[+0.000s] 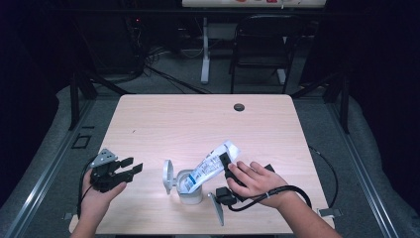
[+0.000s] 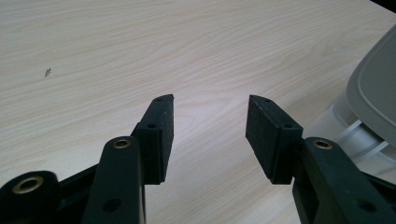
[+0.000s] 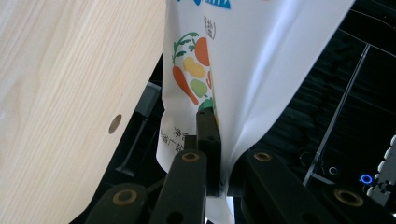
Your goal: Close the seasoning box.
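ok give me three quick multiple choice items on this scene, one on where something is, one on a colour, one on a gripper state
1. Where does the lower end of the white pouch sit?
A. flat on the table
B. inside the open grey container
C. on the chair

2. What colour is the table?
A. light wood
B. red
C. dark green

3. What state is the left gripper in?
A. shut on the pouch
B. shut on the lid
C. open, holding nothing

Answers: 1 B, the pouch slants down into the container's mouth. 2 A, pale wood grain shows in the left gripper view. 3 C, its jaws stand apart with bare table between, while the right gripper pinches the pouch.
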Demonstrator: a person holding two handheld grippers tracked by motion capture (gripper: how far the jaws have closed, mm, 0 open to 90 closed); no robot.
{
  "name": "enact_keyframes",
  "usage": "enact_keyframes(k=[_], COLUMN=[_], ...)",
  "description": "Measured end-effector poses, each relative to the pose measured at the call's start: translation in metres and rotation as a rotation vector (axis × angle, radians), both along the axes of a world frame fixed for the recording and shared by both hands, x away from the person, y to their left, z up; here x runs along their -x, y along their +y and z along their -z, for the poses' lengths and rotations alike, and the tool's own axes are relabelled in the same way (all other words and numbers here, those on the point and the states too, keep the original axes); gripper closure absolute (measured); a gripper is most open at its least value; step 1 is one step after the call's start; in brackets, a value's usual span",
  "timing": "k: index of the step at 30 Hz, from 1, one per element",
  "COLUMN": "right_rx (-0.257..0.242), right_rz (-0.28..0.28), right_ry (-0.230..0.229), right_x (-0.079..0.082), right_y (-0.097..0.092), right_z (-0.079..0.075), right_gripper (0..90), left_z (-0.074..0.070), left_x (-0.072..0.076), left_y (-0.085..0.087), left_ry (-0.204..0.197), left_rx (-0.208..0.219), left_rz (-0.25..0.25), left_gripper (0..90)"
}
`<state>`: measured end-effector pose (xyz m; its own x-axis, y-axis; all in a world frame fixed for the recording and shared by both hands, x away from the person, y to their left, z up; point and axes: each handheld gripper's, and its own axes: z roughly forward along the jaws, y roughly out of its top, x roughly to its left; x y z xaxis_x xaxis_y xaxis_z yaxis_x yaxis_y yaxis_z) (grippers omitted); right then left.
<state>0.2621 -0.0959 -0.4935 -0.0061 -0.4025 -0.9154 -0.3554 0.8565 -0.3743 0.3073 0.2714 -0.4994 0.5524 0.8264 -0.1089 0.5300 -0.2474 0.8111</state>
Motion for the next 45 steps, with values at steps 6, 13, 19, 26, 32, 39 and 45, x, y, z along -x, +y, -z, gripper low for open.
enact_keyframes(k=[6, 13, 19, 26, 32, 39, 45], right_rx=[-0.034, -0.129, -0.209, -0.352, -0.460, -0.553, -0.606], right_rz=[0.034, 0.059, 0.082, 0.124, 0.147, 0.156, 0.173], right_ry=[0.022, 0.068, 0.105, 0.183, 0.233, 0.292, 0.346], right_x=[0.002, 0.003, 0.004, 0.004, 0.002, 0.002, 0.001], right_y=[0.001, 0.002, 0.003, -0.001, -0.007, -0.008, -0.007], right_z=[-0.001, -0.002, 0.000, -0.003, -0.004, 0.002, 0.005], right_gripper=[88.6, 88.6, 88.6, 88.6, 88.6, 88.7, 88.7], left_z=[0.001, 0.001, 0.000, 0.001, 0.001, 0.000, 0.000], left_x=[0.000, -0.001, 0.000, 0.000, 0.000, 0.000, 0.000], left_y=[0.000, 0.001, 0.001, 0.001, 0.000, -0.001, 0.000], left_ry=[0.005, 0.005, 0.004, 0.004, 0.004, 0.002, -0.001], left_rx=[-0.005, -0.005, -0.004, -0.006, -0.006, -0.011, -0.006], left_rz=[0.001, 0.000, -0.001, -0.001, -0.001, 0.002, 0.000], left_gripper=[52.3, 52.3, 52.3, 52.3, 52.3, 52.3, 52.3])
